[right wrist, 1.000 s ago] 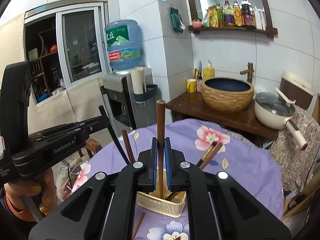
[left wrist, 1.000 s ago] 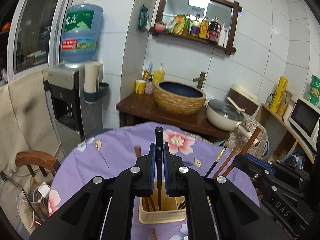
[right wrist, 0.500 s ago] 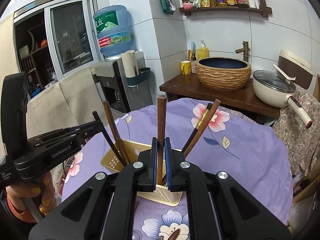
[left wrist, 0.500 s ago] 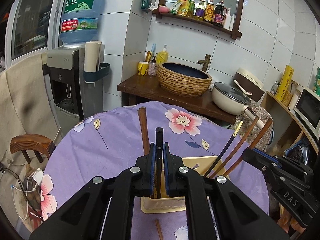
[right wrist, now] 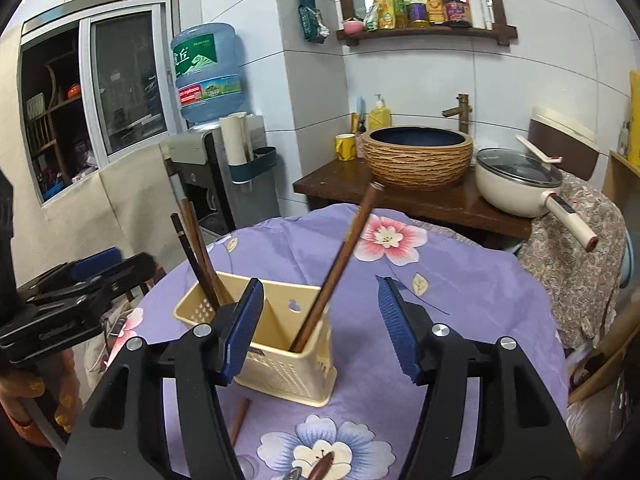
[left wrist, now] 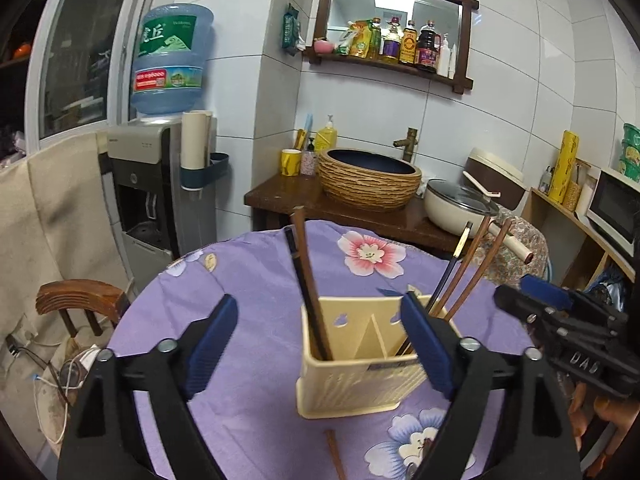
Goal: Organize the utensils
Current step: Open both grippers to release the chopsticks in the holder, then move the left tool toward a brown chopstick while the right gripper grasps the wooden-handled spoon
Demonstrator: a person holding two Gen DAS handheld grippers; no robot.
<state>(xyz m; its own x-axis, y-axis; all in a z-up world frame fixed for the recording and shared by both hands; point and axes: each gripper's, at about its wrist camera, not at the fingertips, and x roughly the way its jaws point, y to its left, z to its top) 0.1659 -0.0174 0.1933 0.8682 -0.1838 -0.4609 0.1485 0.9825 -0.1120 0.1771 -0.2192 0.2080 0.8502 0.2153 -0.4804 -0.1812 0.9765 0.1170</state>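
The chopsticks' lower ends are hidden inside the yellow holder (left wrist: 352,376), the loose chopstick (left wrist: 335,454) on the bench runs off the left view's bottom edge, the dark utensil (right wrist: 320,470) is cut off below, and the shelf bottles' (right wrist: 432,2) labels are too small to read.

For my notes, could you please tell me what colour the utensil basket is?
Pale cream-yellow basket, clearest in the right wrist view.

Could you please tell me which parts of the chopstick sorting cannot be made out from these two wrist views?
- Chopstick tips inside the cream holder: hidden by its walls, both views.
- Loose chopstick on the tablecloth: its near end is hidden behind the right gripper; in the left view the bottom edge cuts it off.
- Utensil at the bottom edge, right view: cropped, kind unclear.
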